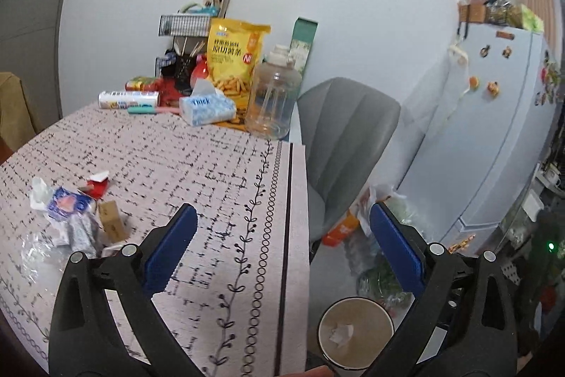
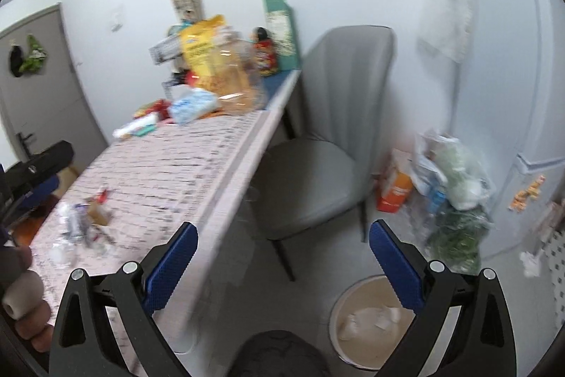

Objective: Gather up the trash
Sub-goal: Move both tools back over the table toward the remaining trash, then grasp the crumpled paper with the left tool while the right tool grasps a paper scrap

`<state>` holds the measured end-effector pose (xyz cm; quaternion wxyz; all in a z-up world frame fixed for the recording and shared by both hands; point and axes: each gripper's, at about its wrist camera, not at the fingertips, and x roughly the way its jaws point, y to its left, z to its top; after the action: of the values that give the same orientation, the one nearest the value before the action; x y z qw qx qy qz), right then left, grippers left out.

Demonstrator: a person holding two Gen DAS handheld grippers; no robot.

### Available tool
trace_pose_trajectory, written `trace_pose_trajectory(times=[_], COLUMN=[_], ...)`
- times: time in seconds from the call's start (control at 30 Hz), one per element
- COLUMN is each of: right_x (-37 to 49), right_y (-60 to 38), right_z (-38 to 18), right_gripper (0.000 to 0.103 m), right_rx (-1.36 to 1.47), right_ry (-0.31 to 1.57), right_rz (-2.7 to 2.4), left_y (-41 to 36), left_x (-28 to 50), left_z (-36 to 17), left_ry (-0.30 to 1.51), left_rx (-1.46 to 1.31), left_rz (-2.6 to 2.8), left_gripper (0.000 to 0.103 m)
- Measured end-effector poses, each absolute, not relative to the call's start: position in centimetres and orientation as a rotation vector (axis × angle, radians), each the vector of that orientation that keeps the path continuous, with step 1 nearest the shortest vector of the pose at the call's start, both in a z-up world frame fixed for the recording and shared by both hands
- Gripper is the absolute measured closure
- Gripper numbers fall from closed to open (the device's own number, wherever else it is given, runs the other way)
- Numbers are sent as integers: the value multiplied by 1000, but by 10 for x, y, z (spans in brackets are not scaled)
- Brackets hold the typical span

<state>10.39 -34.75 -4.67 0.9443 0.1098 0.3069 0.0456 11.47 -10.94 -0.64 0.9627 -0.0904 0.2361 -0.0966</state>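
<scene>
Both claws, left (image 1: 282,253) and right (image 2: 284,271), gape wide and empty above the bin (image 1: 355,334), wrappers (image 1: 76,218) awaiting collection on the table (image 1: 212,172) beside it.

Left wrist view: above patterned grey tabletop (image 1: 176,165) edge, facing wall. Right wrist view: beside tabletop, lower. Shared: grey upholstered chair (image 1: 346,136), round beige bin (image 2: 370,317).

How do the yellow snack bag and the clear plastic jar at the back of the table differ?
The yellow snack bag is opaque, printed and looks full; the clear plastic jar is see-through, plain and looks empty. The bag is a soft pouch standing taller; the jar is rigid, ribbed, with a white cap, and sits nearer the table edge. Both stand upright, side by side.
</scene>
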Motion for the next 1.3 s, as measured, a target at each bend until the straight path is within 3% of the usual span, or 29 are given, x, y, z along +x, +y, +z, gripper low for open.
trace_pose_trajectory(times=[0.77,1.0,1.3], right_x=[108,118,137], right_y=[-223,-192,-160], right_z=[-42,-50,-67], right_gripper=[8,8,11], right_rx=[124,102,82], right_ry=[667,709,777], right_rz=[395,466,559], left_y=[61,83,88], left_x=[75,87,133], left_z=[-47,-56,-76], left_ry=[557,624,723], left_rx=[-316,-292,-269], left_rz=[4,11,0], left_gripper=[6,16,19])
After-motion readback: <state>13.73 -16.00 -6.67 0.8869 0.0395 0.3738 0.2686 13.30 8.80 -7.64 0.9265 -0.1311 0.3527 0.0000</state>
